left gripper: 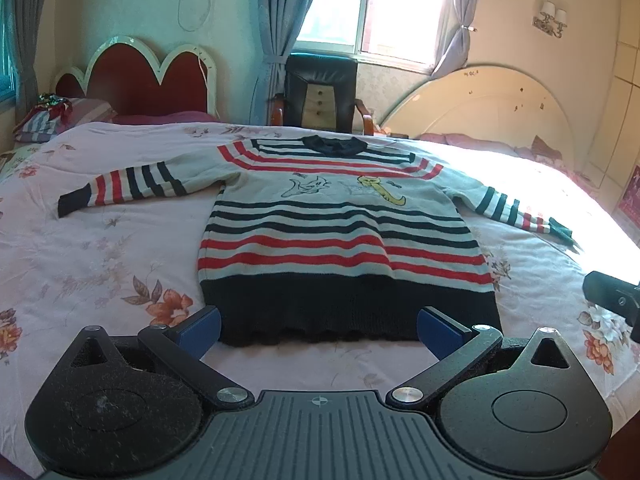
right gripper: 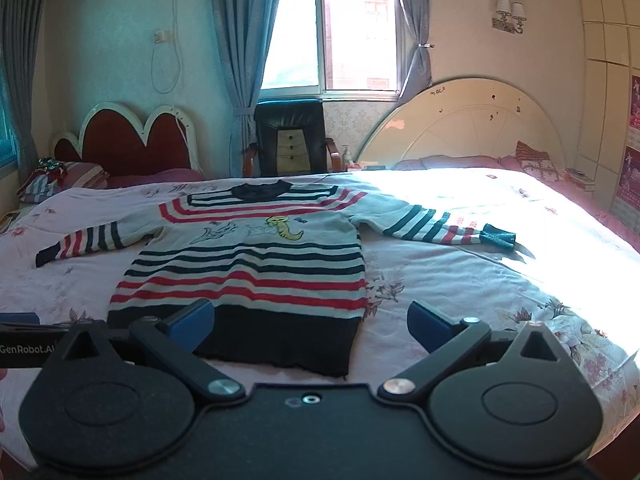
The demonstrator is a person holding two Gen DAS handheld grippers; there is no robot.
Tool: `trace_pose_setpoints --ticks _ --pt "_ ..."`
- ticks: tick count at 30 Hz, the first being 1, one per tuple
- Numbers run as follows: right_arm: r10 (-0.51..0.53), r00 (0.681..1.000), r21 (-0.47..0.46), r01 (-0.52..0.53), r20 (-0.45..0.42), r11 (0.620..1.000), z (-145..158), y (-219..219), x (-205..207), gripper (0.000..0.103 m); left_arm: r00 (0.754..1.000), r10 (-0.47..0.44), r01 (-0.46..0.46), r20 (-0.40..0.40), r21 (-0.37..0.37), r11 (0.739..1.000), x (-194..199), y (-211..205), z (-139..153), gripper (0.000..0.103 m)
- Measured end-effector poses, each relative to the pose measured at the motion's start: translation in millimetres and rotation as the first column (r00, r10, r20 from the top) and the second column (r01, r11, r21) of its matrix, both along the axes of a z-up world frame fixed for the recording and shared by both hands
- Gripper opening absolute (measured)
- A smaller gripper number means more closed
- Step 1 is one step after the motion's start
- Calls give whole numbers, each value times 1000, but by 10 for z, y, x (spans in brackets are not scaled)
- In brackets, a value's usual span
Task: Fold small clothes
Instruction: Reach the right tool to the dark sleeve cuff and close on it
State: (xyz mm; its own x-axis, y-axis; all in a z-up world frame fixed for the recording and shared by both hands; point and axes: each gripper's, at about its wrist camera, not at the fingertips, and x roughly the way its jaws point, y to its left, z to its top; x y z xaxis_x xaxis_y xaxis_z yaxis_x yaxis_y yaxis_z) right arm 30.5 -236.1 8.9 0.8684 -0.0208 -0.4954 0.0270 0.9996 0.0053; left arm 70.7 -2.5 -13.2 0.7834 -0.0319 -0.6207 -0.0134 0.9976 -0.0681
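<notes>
A small striped sweater (left gripper: 340,232) is lying flat and face up on the flowered bedspread (left gripper: 100,264), with its dark hem (left gripper: 352,312) nearest the cameras and its dark round collar (left gripper: 334,145) pointing toward the window (left gripper: 376,4). Both sleeves are stretching out sideways: the left sleeve (left gripper: 132,188) is ending in a dark cuff, and the right sleeve (left gripper: 508,204) is reaching into the bright sunlit patch of the bed. The body is carrying navy and red stripes on a pale ground, and a plain band across the chest is showing two cartoon figures, one drawn in outline and one yellow (left gripper: 384,190). The knit is looking smooth, with no folds in it yet.

The left gripper (left gripper: 318,330) is hovering just before the hem, its blue-padded fingers (left gripper: 200,330) spreading wide and holding nothing. The right gripper (right gripper: 310,326) is sitting at the hem's right corner, also gaping wide and empty; its left pad (right gripper: 192,324) is overlapping the dark hem in the view, though whether it is touching cannot be told. A black chair (right gripper: 290,140) is standing beyond the bed under the window.
</notes>
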Motion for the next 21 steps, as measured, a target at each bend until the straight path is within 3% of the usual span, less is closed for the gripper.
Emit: trace_pose_setpoints --ticks 8,15,17,18,19,21 --pt "-112 994 26 111 20 993 -73 -492 676 101 1000 -28 28 1 65 998 831 -227 -58 103" --pt "-224 974 143 218 29 965 -303 -1168 1545 97 993 -99 98 -67 -17 995 1739 -407 -312 103" --pt "-269 963 173 260 28 950 -412 -1411 1802 75 991 -119 118 -69 -20 993 1967 -477 -378 103" --pt "-290 957 185 282 16 941 -473 -1525 1918 51 989 -127 127 -74 -10 992 2086 -515 -414 103" --pt "-320 947 206 315 -12 926 -553 -1686 2070 45 987 -135 136 -83 -1 991 2199 -549 -448 103" --pt "-363 931 275 359 -38 892 -718 -1976 2288 49 984 -141 142 -106 5 990 2440 -596 -527 103"
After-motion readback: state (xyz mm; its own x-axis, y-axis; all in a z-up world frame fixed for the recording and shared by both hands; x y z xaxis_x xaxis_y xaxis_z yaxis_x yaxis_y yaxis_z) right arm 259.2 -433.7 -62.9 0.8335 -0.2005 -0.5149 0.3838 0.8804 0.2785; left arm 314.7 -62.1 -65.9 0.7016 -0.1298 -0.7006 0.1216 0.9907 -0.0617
